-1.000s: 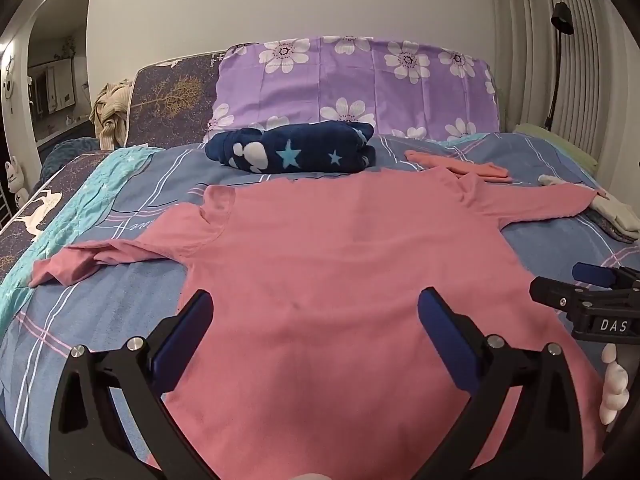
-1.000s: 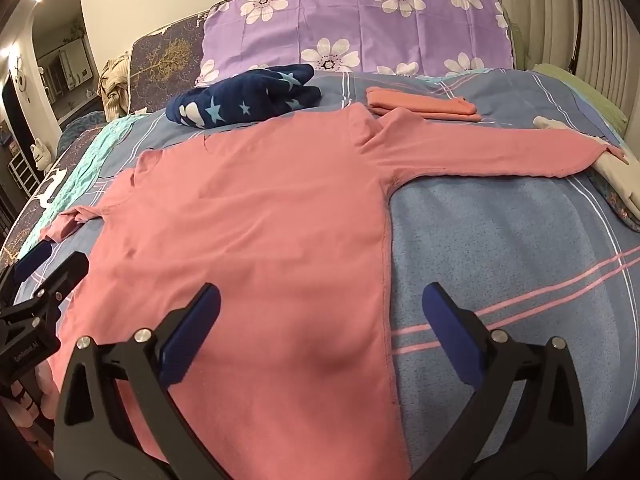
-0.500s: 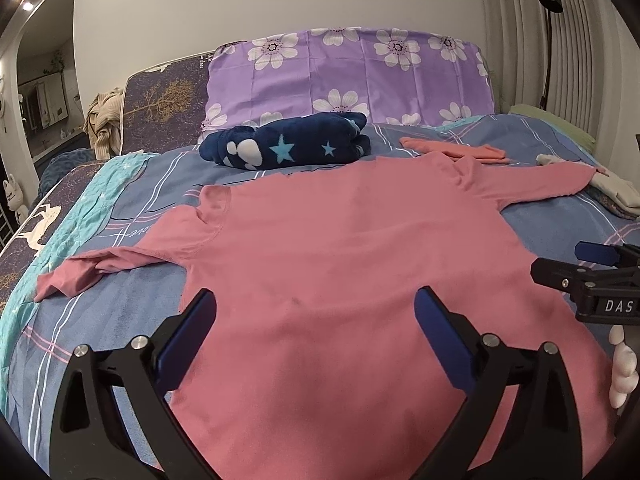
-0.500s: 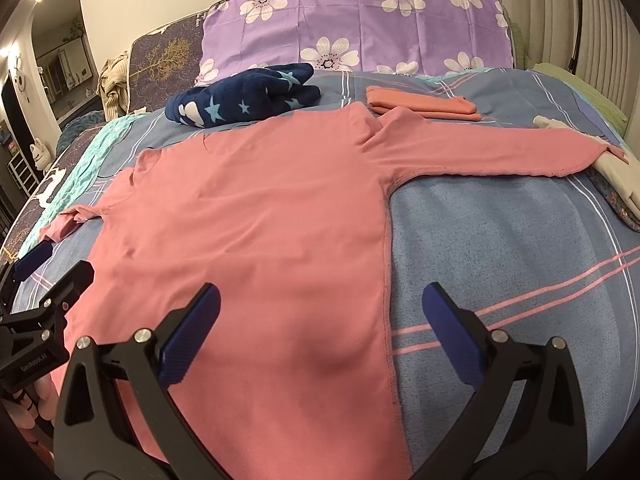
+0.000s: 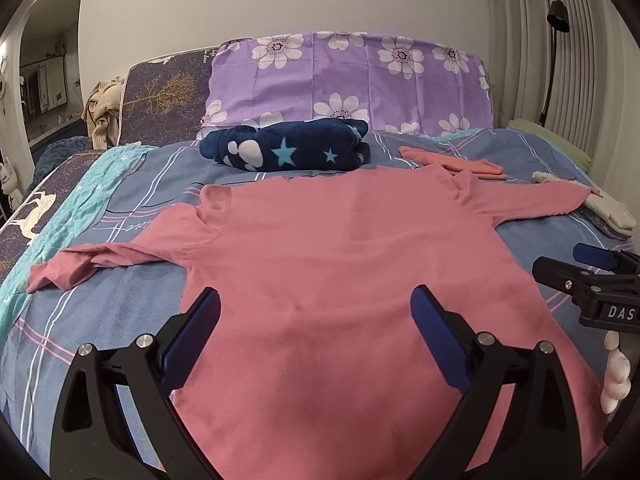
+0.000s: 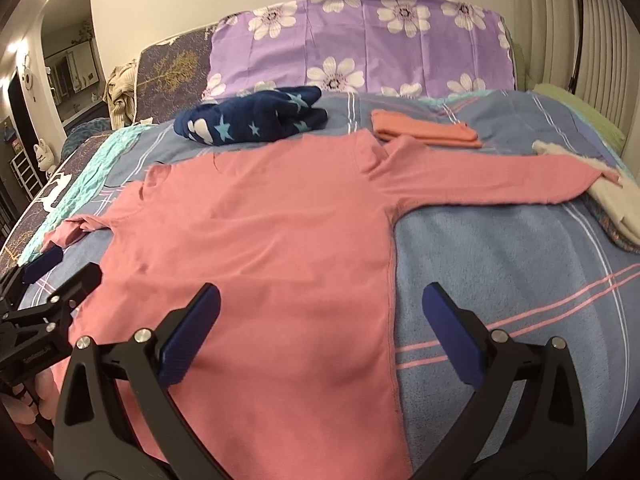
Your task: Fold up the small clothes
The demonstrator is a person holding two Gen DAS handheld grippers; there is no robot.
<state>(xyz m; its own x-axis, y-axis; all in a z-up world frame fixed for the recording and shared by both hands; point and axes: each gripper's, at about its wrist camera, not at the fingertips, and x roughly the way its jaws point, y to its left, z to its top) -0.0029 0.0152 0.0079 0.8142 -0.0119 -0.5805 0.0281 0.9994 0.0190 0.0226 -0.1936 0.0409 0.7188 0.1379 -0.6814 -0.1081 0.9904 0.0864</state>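
The bed (image 5: 132, 304) carries everything, its blue striped cover running up to a purple flowered pillow (image 5: 348, 80). Spread flat across the middle lies the pink shirt (image 5: 344, 272), back up, both long sleeves stretched outward, the left one crumpled at its cuff and the right one reaching a white cloth (image 6: 608, 196) at the bed's edge. Beyond its collar sit a folded navy star blanket (image 5: 288, 150) and a small folded pink piece (image 6: 424, 133). The shirt looks laid out and smoothed, with no fold made yet, so the first fold is the step in hand; the next move probably calls for each gripper to pinch a sleeve or side seam and bring it over the body. The left gripper (image 5: 316, 332) hovers over the hem, jaws wide apart and holding nothing; the right gripper (image 6: 320, 332) hangs above the shirt's right seam, jaws likewise spread and empty. The letters "DAS" show on the right gripper's body in the left view.
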